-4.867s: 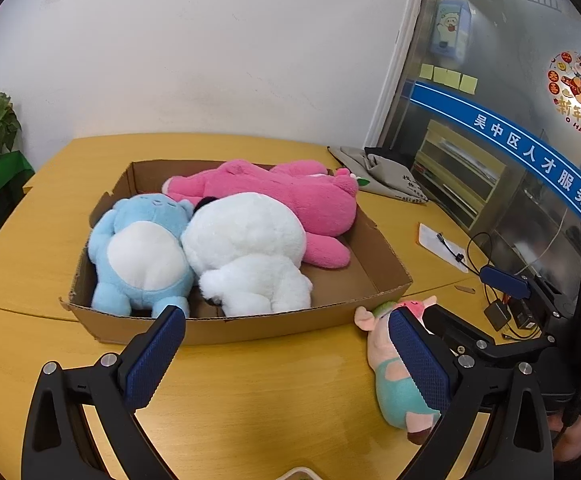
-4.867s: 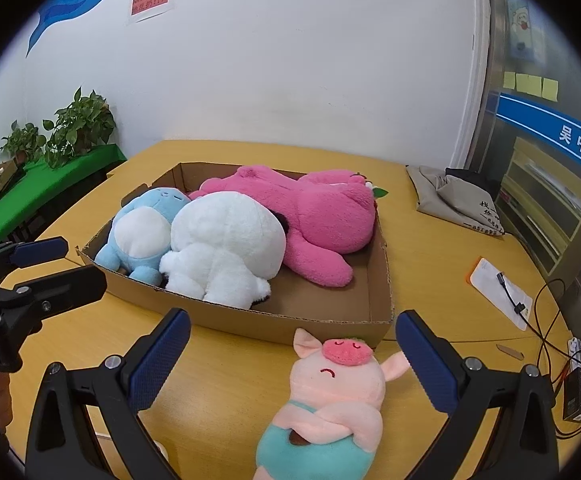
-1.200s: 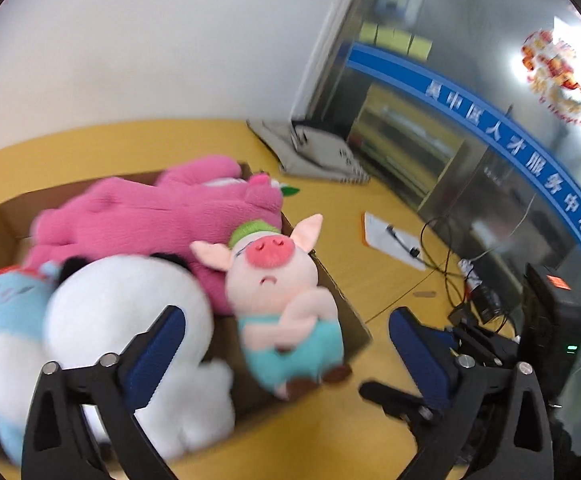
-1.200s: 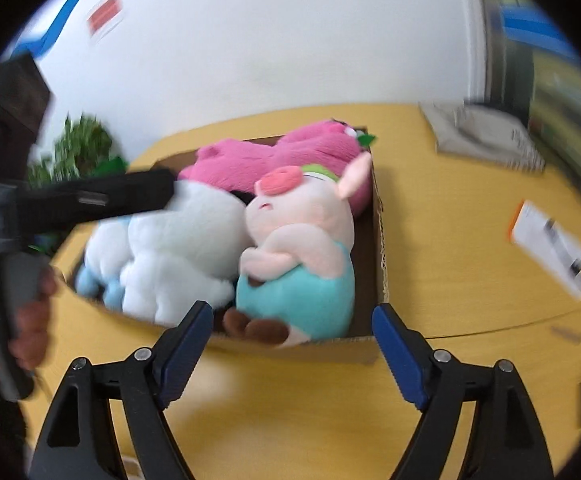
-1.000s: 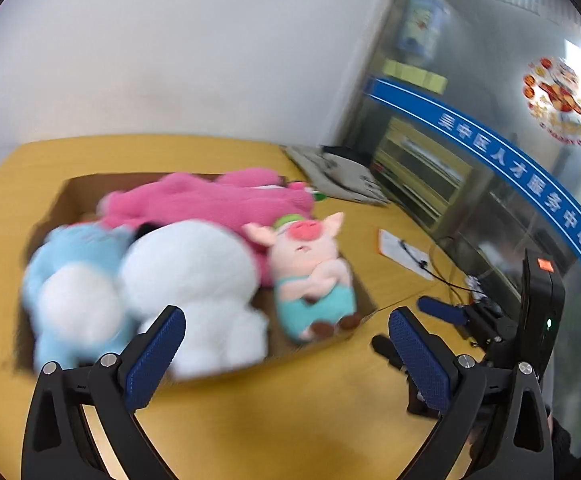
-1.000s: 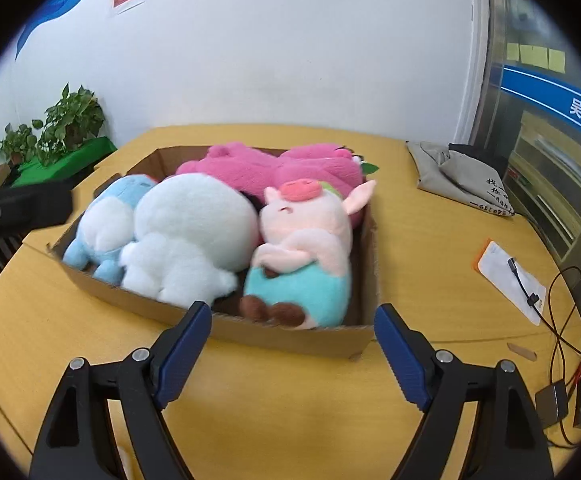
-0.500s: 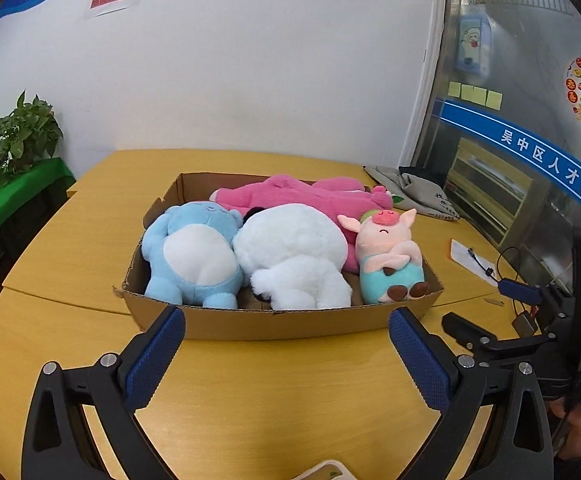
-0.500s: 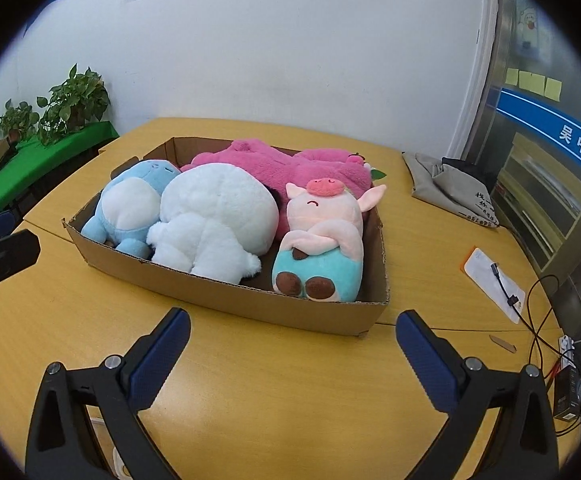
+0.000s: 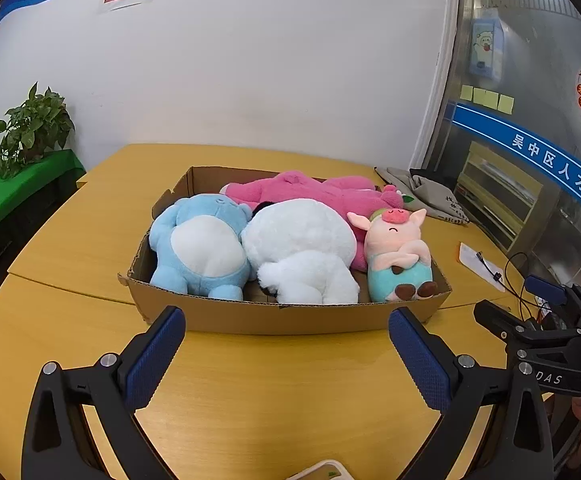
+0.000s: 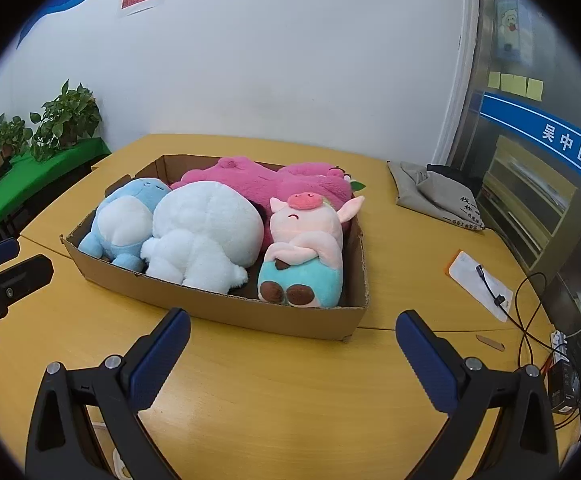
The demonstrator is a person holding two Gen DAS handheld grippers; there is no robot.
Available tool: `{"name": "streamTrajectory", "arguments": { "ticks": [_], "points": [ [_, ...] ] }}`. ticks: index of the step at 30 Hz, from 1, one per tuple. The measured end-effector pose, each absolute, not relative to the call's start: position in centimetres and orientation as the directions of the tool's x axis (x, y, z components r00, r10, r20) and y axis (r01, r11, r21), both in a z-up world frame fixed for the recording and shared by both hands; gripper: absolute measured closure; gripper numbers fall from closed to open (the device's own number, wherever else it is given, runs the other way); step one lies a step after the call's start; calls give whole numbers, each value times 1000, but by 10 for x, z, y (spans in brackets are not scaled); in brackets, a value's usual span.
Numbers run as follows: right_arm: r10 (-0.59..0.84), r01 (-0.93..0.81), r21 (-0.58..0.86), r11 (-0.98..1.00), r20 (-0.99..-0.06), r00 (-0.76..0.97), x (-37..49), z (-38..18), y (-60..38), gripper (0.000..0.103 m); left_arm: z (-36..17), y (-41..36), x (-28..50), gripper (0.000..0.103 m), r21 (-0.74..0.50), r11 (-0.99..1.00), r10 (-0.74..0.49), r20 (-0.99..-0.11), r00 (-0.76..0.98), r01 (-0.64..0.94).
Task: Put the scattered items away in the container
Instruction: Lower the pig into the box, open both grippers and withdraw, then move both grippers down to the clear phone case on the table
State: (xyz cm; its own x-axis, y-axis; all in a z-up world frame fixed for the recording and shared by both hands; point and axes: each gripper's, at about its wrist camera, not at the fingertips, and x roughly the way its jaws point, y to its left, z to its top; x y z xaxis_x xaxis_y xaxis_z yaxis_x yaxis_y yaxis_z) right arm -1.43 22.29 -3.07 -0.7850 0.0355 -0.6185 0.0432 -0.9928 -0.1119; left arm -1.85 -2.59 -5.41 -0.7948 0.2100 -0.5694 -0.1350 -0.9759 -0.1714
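Observation:
A shallow cardboard box (image 9: 286, 320) (image 10: 226, 304) sits on the yellow table. Inside lie a blue plush (image 9: 200, 246) (image 10: 124, 218), a white plush (image 9: 302, 248) (image 10: 204, 234), a pink plush (image 9: 310, 192) (image 10: 290, 184) behind them, and a small pig plush (image 9: 396, 258) (image 10: 304, 244) upright at the box's right end. My left gripper (image 9: 286, 354) stands open over the bare table in front of the box, nothing between its fingers. My right gripper (image 10: 292, 354) is likewise open and empty, near the box's front right corner. Each gripper shows at the other view's edge.
A grey cloth bag (image 9: 430, 196) (image 10: 434, 194) lies at the back right. A white card with a cable (image 10: 480, 284) and more cables and a small device (image 10: 564, 392) lie near the right edge. Potted plants (image 10: 66, 118) stand on a green shelf left.
Both grippers have drawn back from the box, whose toys now look smaller. The right gripper's fingers spread wider after leaving the pig plush seated in the box's right end.

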Motion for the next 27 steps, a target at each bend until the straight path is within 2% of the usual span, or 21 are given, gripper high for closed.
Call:
{"name": "streamTrajectory", "arguments": {
  "ticks": [10, 20, 27],
  "points": [
    [31, 43, -104, -994, -616, -787, -13, -30, 227, 0, -57, -26, -18, 0, -183, -976, 204, -576, -792, -118],
    [28, 43, -100, -994, -618, -785, -14, -32, 227, 1, -58, -17, -19, 0, -144, -980, 197, -583, -788, -138],
    [22, 48, -95, -994, -622, -783, -14, -34, 228, 0, -66, -25, -17, 0, -178, -972, 232, -610, -758, -155]
  ]
}}
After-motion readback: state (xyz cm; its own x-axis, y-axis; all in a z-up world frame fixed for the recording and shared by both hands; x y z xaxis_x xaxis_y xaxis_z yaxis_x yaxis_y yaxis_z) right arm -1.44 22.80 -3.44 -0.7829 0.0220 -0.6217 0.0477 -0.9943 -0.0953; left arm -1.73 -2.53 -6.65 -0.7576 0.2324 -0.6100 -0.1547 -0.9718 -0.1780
